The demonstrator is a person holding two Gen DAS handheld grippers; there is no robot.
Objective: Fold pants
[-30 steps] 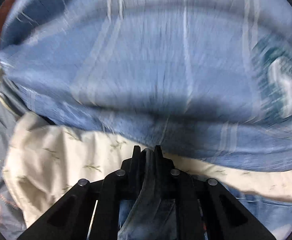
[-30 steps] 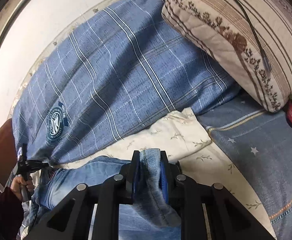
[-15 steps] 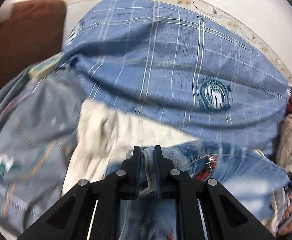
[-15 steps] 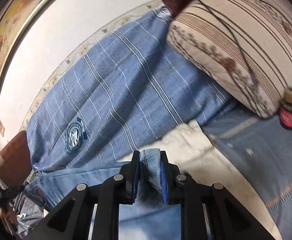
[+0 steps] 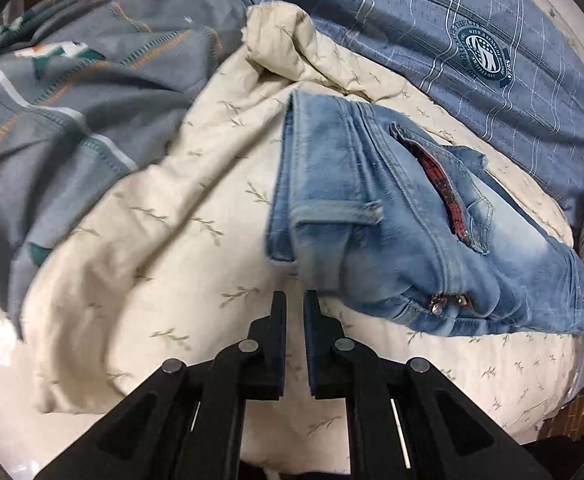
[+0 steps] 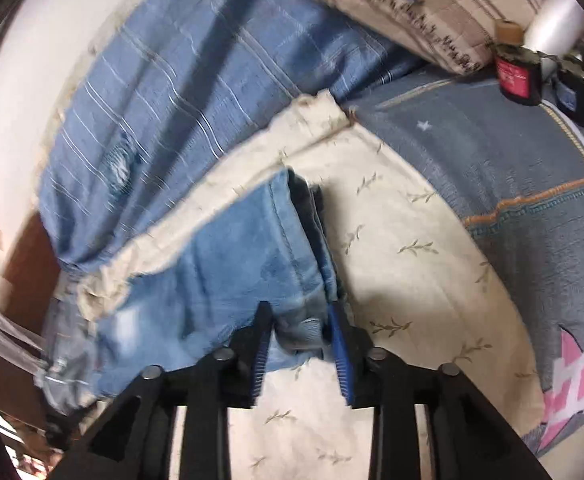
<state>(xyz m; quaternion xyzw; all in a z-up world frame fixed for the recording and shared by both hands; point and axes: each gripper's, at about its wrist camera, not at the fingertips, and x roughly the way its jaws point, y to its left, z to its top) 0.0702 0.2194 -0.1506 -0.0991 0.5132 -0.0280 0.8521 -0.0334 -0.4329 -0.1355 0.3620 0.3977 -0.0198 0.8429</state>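
The left gripper (image 5: 295, 300) is hanging closed and empty; the right gripper (image 6: 298, 322) is opening off the jeans (image 5: 392, 216). Best releasing fully before flattening the fold on the cream quilt (image 5: 164, 248).

Faded denim pants (image 5: 392, 216) lie on a soft matt cream cloth sheet (image 5: 196, 216) with leaf print.

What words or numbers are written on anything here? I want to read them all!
"WITH A ..." on the round dark badge of the blue checked quilt; the rest of its ring of letters is too small to read.
Red label on the small dark bottle: blurred, unreadable.
Red patterned lining in the light blue jeans: nothing readable.
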